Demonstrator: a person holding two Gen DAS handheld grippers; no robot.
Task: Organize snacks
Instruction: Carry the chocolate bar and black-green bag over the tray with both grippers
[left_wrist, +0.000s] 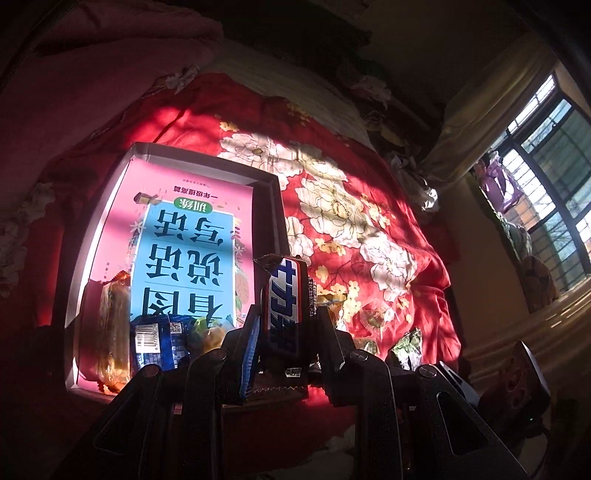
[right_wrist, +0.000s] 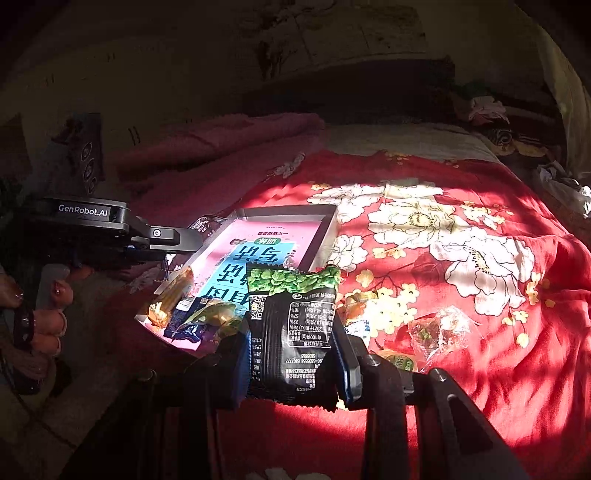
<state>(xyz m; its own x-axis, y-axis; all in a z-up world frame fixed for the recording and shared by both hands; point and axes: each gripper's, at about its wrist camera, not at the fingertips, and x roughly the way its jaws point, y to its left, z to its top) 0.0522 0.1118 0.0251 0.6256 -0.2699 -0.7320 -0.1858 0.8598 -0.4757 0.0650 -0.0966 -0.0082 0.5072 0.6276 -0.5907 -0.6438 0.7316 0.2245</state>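
My left gripper (left_wrist: 286, 332) is shut on a brown chocolate bar (left_wrist: 284, 295) with blue-and-white lettering, held upright just right of a shallow white box (left_wrist: 273, 206). The box has a pink and blue printed bottom and holds several snacks at its near end: a golden wrapped snack (left_wrist: 112, 325), a blue packet (left_wrist: 159, 343) and a yellow-green candy (left_wrist: 207, 336). My right gripper (right_wrist: 291, 354) is shut on a black packet of green peas (right_wrist: 293, 332), lifted in front of the same box (right_wrist: 325, 236). In the right wrist view the left gripper (right_wrist: 192, 240) reaches over the box's left side.
A red floral bedspread (right_wrist: 480, 295) covers the bed. Loose wrapped snacks (right_wrist: 439, 328) lie on it right of the box, with a green packet (left_wrist: 406, 347) near my left gripper. A pink blanket (left_wrist: 110, 66) is bunched at the back left. A window (left_wrist: 546, 177) is at the right. A hand (right_wrist: 48, 317) grips the left tool.
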